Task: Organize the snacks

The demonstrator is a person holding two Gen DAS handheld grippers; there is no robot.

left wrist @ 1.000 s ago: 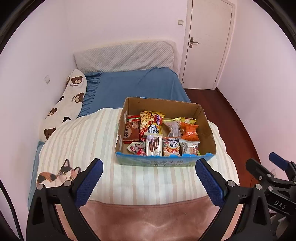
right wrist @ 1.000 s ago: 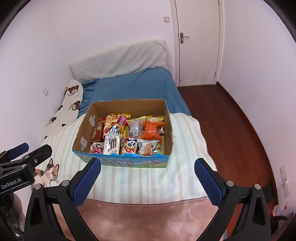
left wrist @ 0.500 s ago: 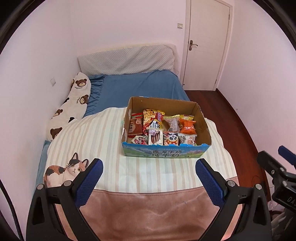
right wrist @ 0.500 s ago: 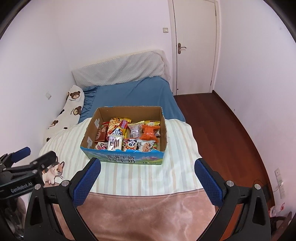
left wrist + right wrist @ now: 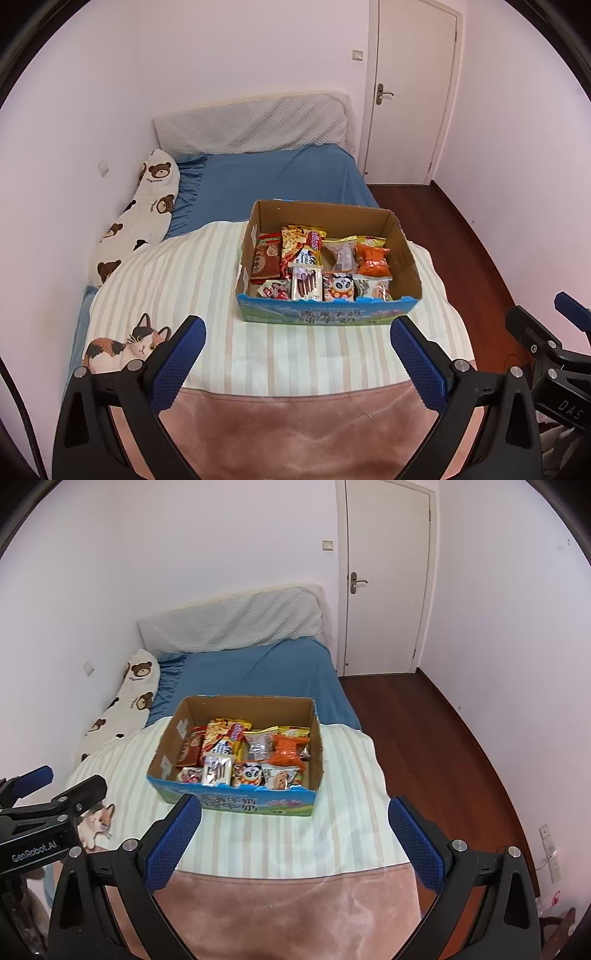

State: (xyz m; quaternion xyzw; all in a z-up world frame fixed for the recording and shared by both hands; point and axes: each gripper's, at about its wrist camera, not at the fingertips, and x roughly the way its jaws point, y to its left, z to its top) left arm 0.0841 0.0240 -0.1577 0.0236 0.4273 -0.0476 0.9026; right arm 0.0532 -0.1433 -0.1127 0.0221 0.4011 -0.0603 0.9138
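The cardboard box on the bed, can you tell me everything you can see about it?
The cardboard box is plain brown inside, with a blue printed picture and writing on its near wall. It has no lid, and its top edges look rough. It sits flat on the striped blanket, filled with snack packets lying side by side. Neither pair of tongs touches it.

Bed (image 5: pixel 280 177) with a striped blanket (image 5: pixel 184 280)

A cardboard snack box (image 5: pixel 325 314) rests on the blanket ahead of the jaws; a bear-print pillow (image 5: pixel 140 218) lies far left.
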